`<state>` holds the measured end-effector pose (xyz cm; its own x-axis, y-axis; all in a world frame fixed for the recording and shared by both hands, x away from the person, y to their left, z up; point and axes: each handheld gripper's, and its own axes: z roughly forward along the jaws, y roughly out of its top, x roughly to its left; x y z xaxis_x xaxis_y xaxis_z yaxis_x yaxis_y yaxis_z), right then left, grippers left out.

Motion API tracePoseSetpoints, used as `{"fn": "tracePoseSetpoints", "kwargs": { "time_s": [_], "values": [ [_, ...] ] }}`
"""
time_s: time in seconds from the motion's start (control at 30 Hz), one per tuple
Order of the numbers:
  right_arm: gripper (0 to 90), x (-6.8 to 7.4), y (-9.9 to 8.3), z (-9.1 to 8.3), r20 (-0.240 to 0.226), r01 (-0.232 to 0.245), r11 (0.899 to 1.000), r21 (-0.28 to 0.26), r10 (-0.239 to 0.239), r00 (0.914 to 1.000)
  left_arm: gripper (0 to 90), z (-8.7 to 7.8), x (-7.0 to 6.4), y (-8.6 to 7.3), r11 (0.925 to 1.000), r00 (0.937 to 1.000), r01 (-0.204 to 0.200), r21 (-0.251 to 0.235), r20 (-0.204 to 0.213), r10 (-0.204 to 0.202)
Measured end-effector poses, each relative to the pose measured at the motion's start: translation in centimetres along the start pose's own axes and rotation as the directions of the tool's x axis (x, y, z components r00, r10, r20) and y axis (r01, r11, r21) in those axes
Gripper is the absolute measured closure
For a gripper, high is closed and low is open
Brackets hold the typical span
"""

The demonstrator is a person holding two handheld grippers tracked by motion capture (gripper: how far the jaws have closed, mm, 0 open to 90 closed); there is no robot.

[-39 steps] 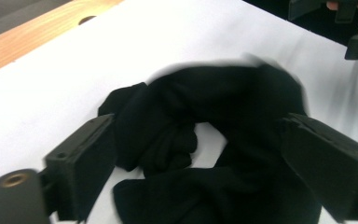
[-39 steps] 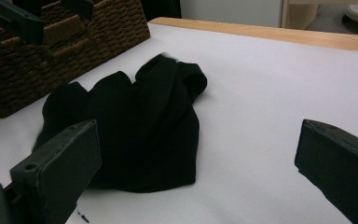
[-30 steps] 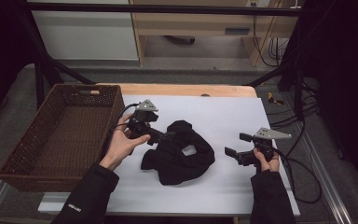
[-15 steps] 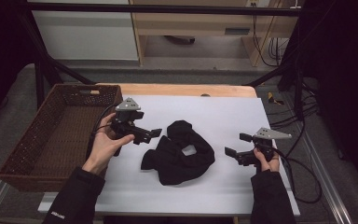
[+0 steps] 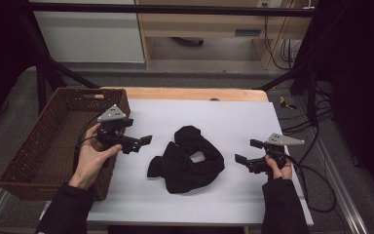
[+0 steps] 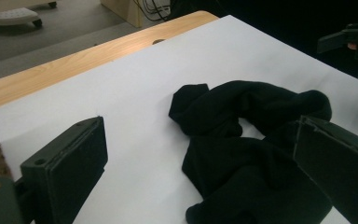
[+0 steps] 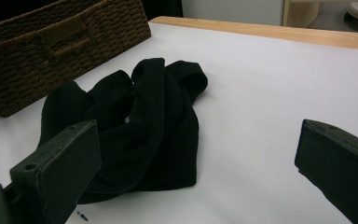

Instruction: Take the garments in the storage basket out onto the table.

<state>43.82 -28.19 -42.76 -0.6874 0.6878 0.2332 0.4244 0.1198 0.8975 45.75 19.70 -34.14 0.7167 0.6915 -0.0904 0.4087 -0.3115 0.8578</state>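
High view first: white tabletop [image 5: 214,117], wicker basket [image 5: 53,141] sitting at its left edge. Black cloth [image 5: 187,161] crumpled mid-tabletop, lying between both grippers, touching neither. Long axis roughly diagonal, lower-left to upper-right, bunched too much to call a pointing end. Left gripper [image 5: 139,142] just left of it, jaws spread, empty. Right gripper [image 5: 246,153] further off, also spread wide, empty.

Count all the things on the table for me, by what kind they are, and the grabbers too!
Black cloth: 1, crumpled in the middle of the white table.
Wicker basket: 1, at the table's left edge.
Grippers: 2, the left gripper and the right gripper, both open and holding nothing.
Total: 4
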Motion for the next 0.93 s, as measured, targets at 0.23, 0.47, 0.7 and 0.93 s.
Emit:
{"fn": "tracePoseSetpoints", "kwargs": {
  "time_s": [0.23, 0.47, 0.7, 0.93],
  "values": [
    [0.6, 0.0, 0.0, 0.0, -0.001, 0.000, 1.000, 0.000, 0.000, 1.0000, 2.5, -1.2, 1.5, -1.8, 0.9998, 0.9993, 0.014, -0.015, -0.034, -0.014],
    [0.7, -0.1, -0.1, 0.0, -0.001, -0.003, 1.000, 0.001, 0.003, 1.0000, 2.5, -2.5, 2.8, -3.6, 0.9989, 0.9976, 0.035, -0.031, -0.059, -0.037],
    [0.7, -0.1, -0.2, 0.0, 0.000, -0.005, 1.000, 0.004, 0.005, 1.0000, 2.5, -3.4, 4.2, -5.6, 0.9976, 0.9959, 0.057, -0.038, -0.069, -0.060],
    [0.7, -0.1, -0.3, 0.1, -0.001, -0.006, 1.000, 0.009, 0.006, 1.0000, 2.5, -3.8, 5.0, -6.6, 0.9975, 0.9950, 0.060, -0.037, -0.077, -0.063]
  ]
}}
